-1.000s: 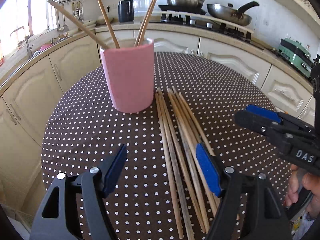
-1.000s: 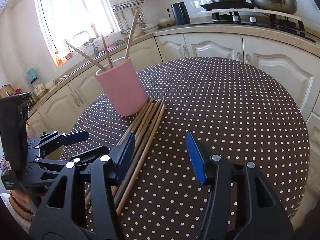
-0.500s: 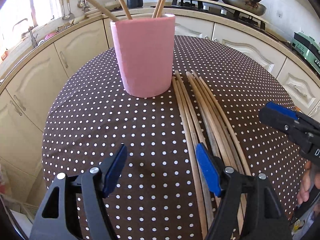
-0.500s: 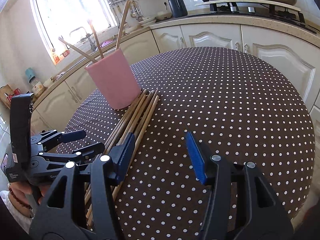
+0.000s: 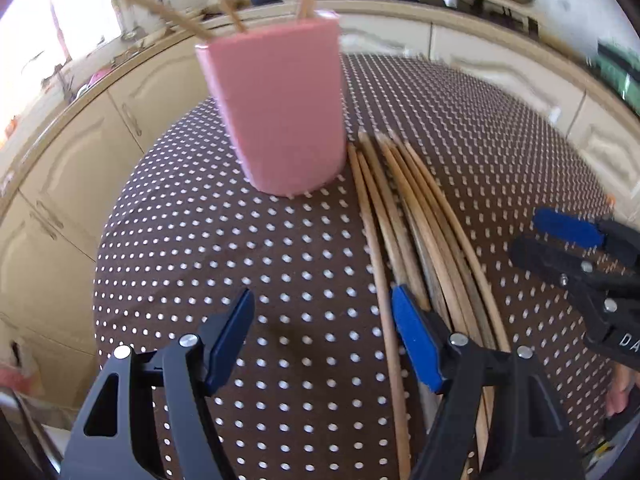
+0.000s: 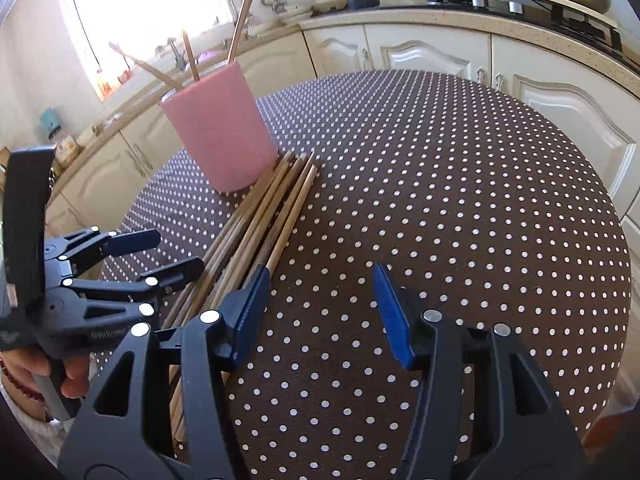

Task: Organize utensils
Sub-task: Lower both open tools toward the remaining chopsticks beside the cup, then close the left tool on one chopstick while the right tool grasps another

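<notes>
Chopsticks [image 5: 404, 216]: a loose bundle lying flat on the table [image 6: 460, 184], far ends just beside the cup's base on its right, near ends running toward both grippers.
Cup [image 5: 280, 108]: pink, upright on the table; a few more chopsticks stand in it, leaning out over the rim.
Left gripper [image 5: 320, 340]: pointed steeply down at the table, short of the cup; jaws spread wide with only spotted cloth between them, nothing held. Its right blue pad [image 5: 416, 340] sits over the left edge of the bundle; contact cannot be told.
Right gripper [image 6: 316, 312]: tilted down at the table, to the right of the bundle from the cup's side; jaws parted about halfway, gap bare, nothing gripped. Its left pad [image 6: 248, 312] is above the near part of the outermost stick; touching or not is unclear.
Hands: fingers [image 6: 76, 376] wrap the left gripper's handle at the lower left of the right view; a bit of hand [image 5: 620, 388] shows at the right edge of the left view.
Hidden: the bundle's near ends vanish under the gripper bodies in both views.
Blurred: the left view is smeared, so the cup's rim and the sticks in it are soft; the exact stick count is unreadable.
Cut off: the tops of the standing sticks leave the left view.
</notes>
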Demonstrator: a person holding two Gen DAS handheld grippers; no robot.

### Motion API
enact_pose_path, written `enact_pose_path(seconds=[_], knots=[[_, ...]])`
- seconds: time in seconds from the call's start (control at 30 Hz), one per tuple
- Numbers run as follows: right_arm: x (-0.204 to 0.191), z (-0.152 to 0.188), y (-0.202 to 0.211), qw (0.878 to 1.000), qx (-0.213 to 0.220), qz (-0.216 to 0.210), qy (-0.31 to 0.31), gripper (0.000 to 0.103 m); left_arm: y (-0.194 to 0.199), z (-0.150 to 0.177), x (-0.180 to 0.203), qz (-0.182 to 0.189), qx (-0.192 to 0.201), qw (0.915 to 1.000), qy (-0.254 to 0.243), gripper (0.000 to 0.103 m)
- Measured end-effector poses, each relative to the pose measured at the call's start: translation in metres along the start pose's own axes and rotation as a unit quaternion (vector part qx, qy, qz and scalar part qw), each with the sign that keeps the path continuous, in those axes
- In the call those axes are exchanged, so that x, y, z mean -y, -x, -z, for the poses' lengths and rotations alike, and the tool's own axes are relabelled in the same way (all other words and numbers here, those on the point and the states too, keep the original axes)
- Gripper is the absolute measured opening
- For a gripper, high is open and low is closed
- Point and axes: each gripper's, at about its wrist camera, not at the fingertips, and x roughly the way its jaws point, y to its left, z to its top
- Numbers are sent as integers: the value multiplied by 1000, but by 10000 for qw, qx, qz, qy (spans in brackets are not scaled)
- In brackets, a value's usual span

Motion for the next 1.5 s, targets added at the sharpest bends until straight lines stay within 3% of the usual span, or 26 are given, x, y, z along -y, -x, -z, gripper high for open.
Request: enact_pose_path(seconds=[0.07, 0.3, 0.47, 0.63, 0.87, 0.93, 1.03, 1.13, 1.2, 1.33, 1.43, 1.5], knots=[[-7, -3, -5, 9998, -147, 109, 109, 53, 1, 1, 1, -50, 4, 10000, -46, 70], [-26, -16, -22, 9974, -519, 364, 341, 53, 2, 6, -17, 363, -57, 9989, 307, 70], [-38, -23, -34, 9936, -687, 694, 560, 53, 2, 8, -17, 386, -41, 9988, 302, 70], [-36, -27, -37, 9911, -900, 719, 666, 53, -5, 8, -18, 433, -88, 9987, 261, 70], [-35, -37, -41, 9833, -1422, 761, 842, 53, -23, -17, -20, 432, -319, 9982, 268, 70], [-39, -45, -49, 9766, -1639, 989, 975, 49, -28, -27, -18, 419, -450, 9977, 272, 70], [-35, -58, -58, 9724, -1924, 987, 872, 44, -35, -40, -19, 433, -631, 9966, 291, 69], [-36, -67, -64, 9676, -2141, 992, 898, 32, -37, -51, -16, 438, -699, 9962, 289, 58], [-36, -73, -68, 9648, -2258, 986, 922, 29, -38, -58, -11, 463, -741, 9959, 233, 47], [-34, -80, -73, 9609, -2397, 1009, 950, 20, -41, -68, -5, 500, -864, 9948, 186, 39], [-28, -90, -77, 9605, -2435, 981, 926, 12, -41, -73, -1, 531, -869, 9947, 135, 27], [-22, -93, -77, 9622, -2431, 878, 855, 11, -40, -74, 1, 542, -865, 9947, 129, 10]])
